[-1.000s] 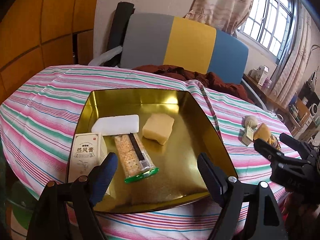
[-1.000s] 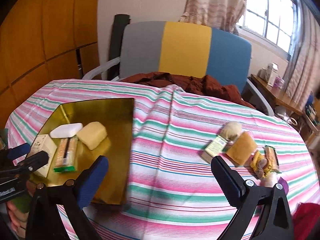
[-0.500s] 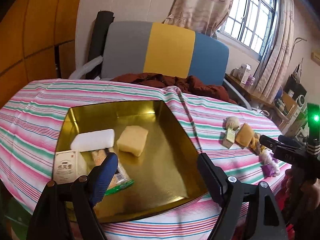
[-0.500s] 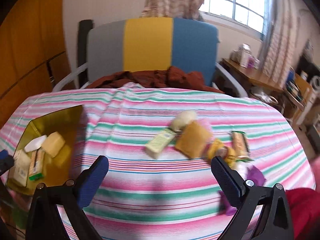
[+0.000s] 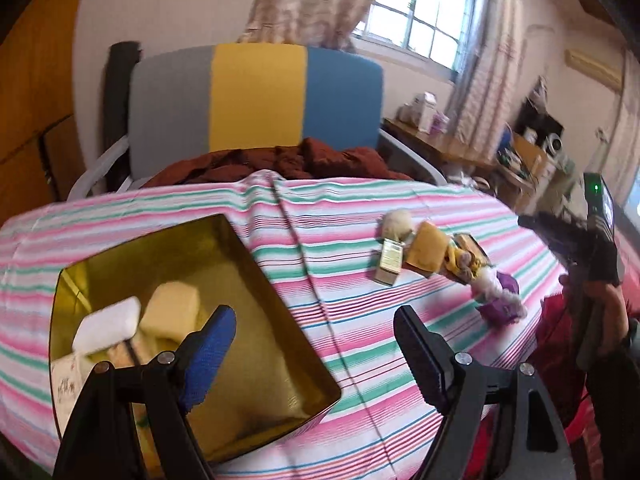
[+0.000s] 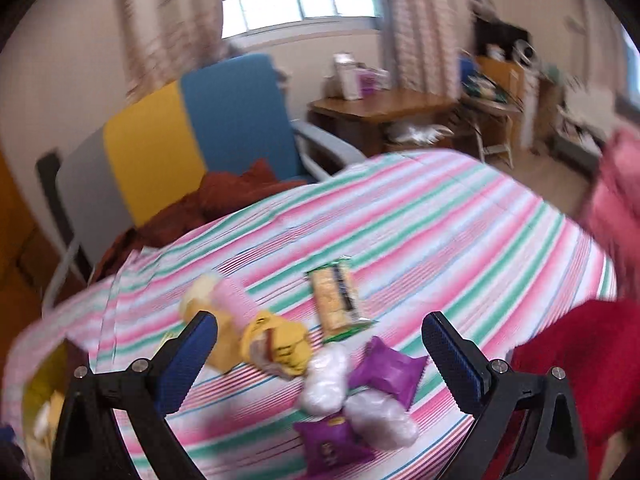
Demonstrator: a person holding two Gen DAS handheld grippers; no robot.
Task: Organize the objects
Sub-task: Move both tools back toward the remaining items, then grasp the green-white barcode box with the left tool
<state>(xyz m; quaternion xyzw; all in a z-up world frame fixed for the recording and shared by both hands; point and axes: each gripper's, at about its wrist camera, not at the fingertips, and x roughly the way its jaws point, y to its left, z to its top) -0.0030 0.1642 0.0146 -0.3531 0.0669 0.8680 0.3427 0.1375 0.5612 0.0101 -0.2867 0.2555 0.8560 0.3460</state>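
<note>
A gold tray (image 5: 280, 304) sits on the striped tablecloth at the left, holding a white block (image 5: 108, 324), a pale yellow sponge (image 5: 172, 308) and a box partly hidden behind my finger. My left gripper (image 5: 316, 356) stands open over the tray's right edge. Loose items lie in a pile to the right: a small box (image 5: 390, 262), an orange sponge (image 5: 428, 250), a cracker pack (image 6: 336, 300), a yellow packet (image 6: 280, 344), purple packets (image 6: 384, 372) and white wrapped pieces (image 6: 324, 380). My right gripper (image 6: 320, 360) hovers open just above this pile, holding nothing.
A grey, yellow and blue chair (image 5: 256, 100) with a dark red cloth (image 5: 280, 160) stands behind the table. A wooden desk (image 6: 384, 108) is at the back right. A red garment (image 6: 580, 360) lies at the table's right edge. A hand (image 5: 600, 288) holds the other gripper.
The left view has swung right, from over the tray toward the table's middle. The right gripper has moved right and closer to the pile of packets.
</note>
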